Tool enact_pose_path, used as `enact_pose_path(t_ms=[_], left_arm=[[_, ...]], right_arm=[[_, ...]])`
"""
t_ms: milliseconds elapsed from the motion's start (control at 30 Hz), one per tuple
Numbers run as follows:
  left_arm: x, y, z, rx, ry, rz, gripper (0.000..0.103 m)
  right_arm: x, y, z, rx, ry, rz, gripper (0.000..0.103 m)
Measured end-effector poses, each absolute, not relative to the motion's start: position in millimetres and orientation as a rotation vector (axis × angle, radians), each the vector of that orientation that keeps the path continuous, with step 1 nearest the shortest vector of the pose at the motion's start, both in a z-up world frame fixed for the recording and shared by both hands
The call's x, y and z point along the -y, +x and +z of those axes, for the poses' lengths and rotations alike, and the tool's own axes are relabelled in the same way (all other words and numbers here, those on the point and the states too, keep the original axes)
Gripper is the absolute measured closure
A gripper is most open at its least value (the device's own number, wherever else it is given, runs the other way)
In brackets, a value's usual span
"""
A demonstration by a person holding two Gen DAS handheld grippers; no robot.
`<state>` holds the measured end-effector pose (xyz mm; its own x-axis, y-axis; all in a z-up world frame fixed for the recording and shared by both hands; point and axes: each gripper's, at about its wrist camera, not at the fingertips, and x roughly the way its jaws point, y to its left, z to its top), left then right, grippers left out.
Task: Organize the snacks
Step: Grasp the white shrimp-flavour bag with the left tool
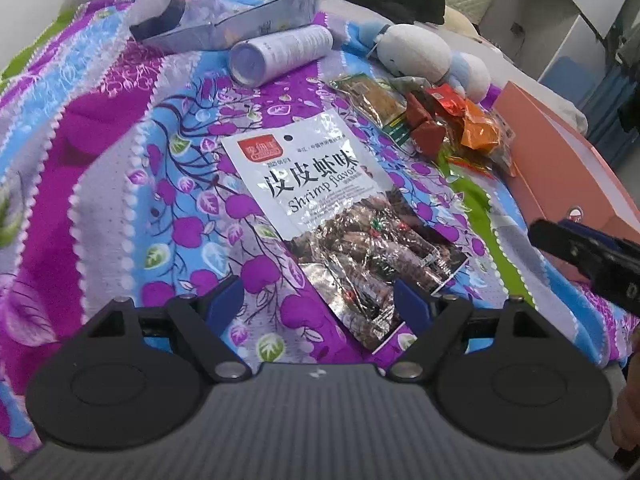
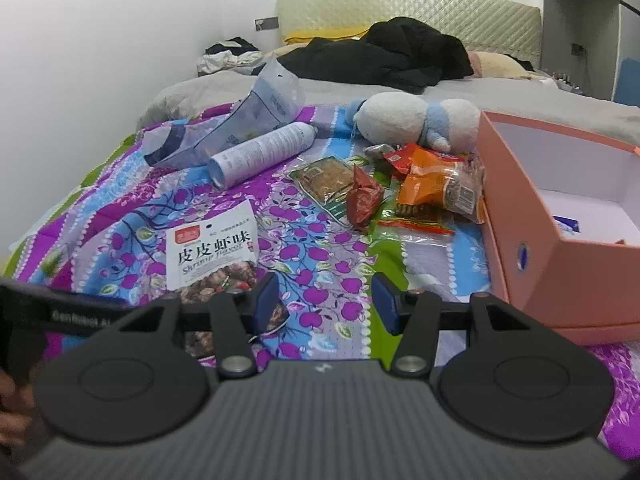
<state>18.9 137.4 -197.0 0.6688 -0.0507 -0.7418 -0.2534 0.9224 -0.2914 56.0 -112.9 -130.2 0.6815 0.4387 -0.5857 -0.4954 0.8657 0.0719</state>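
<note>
A white shrimp-flavour snack bag (image 1: 320,196) lies flat on the flowered bedspread; it also shows in the right wrist view (image 2: 212,248). My left gripper (image 1: 320,304) is open, its blue pads either side of the bag's lower end, holding nothing. A pile of small snack packets (image 1: 436,120), red, orange and clear, lies beyond it next to a pink open box (image 1: 560,160). In the right wrist view the pile (image 2: 404,192) sits left of the box (image 2: 560,248). My right gripper (image 2: 326,304) is open and empty above the bedspread, left of the box.
A white cylinder can (image 1: 280,58) and a crumpled pale bag (image 1: 236,16) lie at the far side of the bedspread. A white and blue plush toy (image 1: 424,56) lies behind the snack pile. Black clothing (image 2: 384,56) lies near the headboard.
</note>
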Motion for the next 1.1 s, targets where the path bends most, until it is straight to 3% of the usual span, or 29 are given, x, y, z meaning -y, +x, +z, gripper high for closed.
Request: enact_pose_path(t_ms=[733,933,1100], left_arm=[[-134,92,-213,-0.851,-0.402,0.096,0.018],[-131,116,-215,-0.886,-0.429,0.097,0.002],[-118,127,-216,-0.914,-0.379,0.114,0.000]], right_arm=[[69,180,-161,-0.684,-0.109,0.493,0.049],[55,211,-172,-0.691,-0.113,0.501,0.050],[45,237,-186,-0.710,-0.122,0.497,0.050]])
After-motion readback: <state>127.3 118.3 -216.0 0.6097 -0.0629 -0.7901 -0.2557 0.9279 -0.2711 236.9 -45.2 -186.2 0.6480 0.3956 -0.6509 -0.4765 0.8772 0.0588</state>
